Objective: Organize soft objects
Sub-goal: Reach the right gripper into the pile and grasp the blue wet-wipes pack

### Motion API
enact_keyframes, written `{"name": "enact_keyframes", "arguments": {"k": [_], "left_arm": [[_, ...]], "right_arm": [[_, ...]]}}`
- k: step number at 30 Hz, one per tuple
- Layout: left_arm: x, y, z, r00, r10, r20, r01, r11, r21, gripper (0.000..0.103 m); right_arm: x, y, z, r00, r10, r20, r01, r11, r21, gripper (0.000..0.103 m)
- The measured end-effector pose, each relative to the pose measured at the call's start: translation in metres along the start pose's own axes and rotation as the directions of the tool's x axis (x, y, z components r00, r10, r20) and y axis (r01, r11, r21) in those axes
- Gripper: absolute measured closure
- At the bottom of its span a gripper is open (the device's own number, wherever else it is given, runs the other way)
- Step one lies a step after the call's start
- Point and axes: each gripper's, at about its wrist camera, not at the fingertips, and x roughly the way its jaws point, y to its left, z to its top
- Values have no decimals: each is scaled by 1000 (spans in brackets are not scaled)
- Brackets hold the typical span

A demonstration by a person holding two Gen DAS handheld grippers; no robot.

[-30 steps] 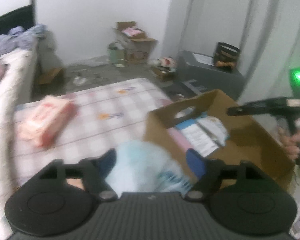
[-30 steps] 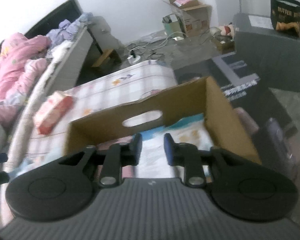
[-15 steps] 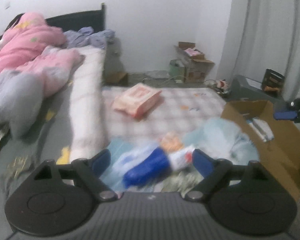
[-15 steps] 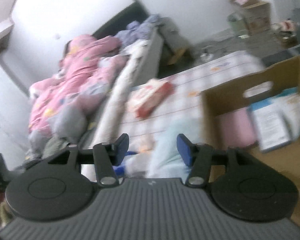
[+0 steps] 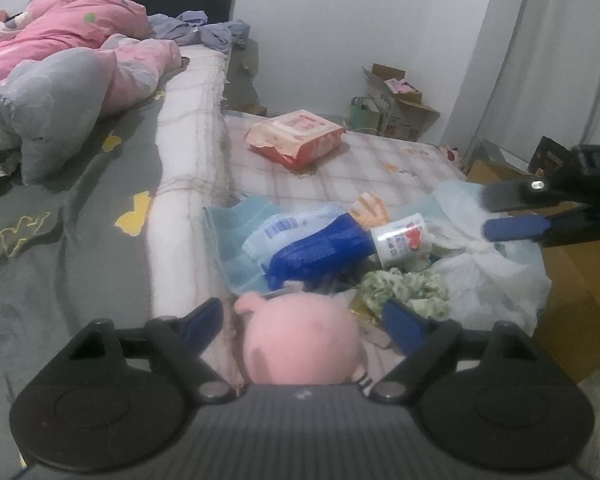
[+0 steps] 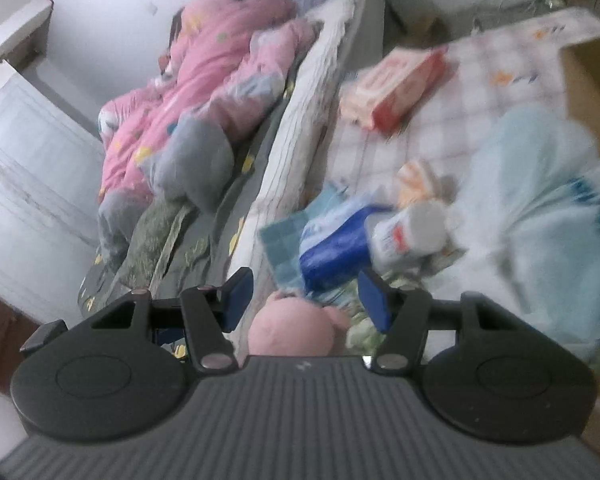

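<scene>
A pile of soft things lies on the checked mattress (image 5: pixel 380 156): a pink plush toy (image 5: pixel 300 344), a blue tissue pack (image 5: pixel 320 248), a white roll with red print (image 5: pixel 400 236), a green patterned cloth (image 5: pixel 404 288), a light blue towel (image 6: pixel 540 208) and a white plastic bag (image 5: pixel 480 272). My left gripper (image 5: pixel 304 322) is open with its fingers on either side of the pink plush. My right gripper (image 6: pixel 306 298) is open above the same plush (image 6: pixel 292 328); it also shows in the left wrist view (image 5: pixel 516 212) over the bag.
A red and cream wipes pack (image 5: pixel 296 140) lies further back on the mattress. A brown cardboard box (image 5: pixel 576 288) stands at the right. A bed with pink bedding (image 5: pixel 60 40) and a grey pillow (image 5: pixel 48 100) is at the left. Small boxes (image 5: pixel 396 108) stand by the wall.
Both grippers have swung left from the cardboard box to the pile. The right gripper has opened wider. The pink plush now sits between the left fingers.
</scene>
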Motion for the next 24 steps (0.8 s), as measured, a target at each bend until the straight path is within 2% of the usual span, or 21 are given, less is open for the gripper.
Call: {"name": "enact_keyframes", "arguments": {"k": [7, 15, 18, 21, 24], "left_arm": [[21, -3, 14, 999, -20, 26, 18, 999, 43, 21], [60, -8, 32, 999, -36, -4, 36, 996, 84, 39], [76, -9, 37, 999, -37, -25, 39, 996, 83, 43], [89, -9, 39, 998, -36, -46, 40, 995, 88, 46], [103, -7, 40, 996, -32, -83, 39, 996, 81, 52]], "right_arm": [[39, 12, 22, 999, -31, -35, 31, 999, -10, 45], [89, -2, 75, 994, -71, -80, 73, 997, 21, 43], [122, -12, 94, 985, -110, -131, 115, 993, 36, 43], [153, -24, 107, 967, -167, -194, 179, 983, 44, 43], [178, -39, 113, 949, -178, -260, 204, 976, 75, 42]]}}
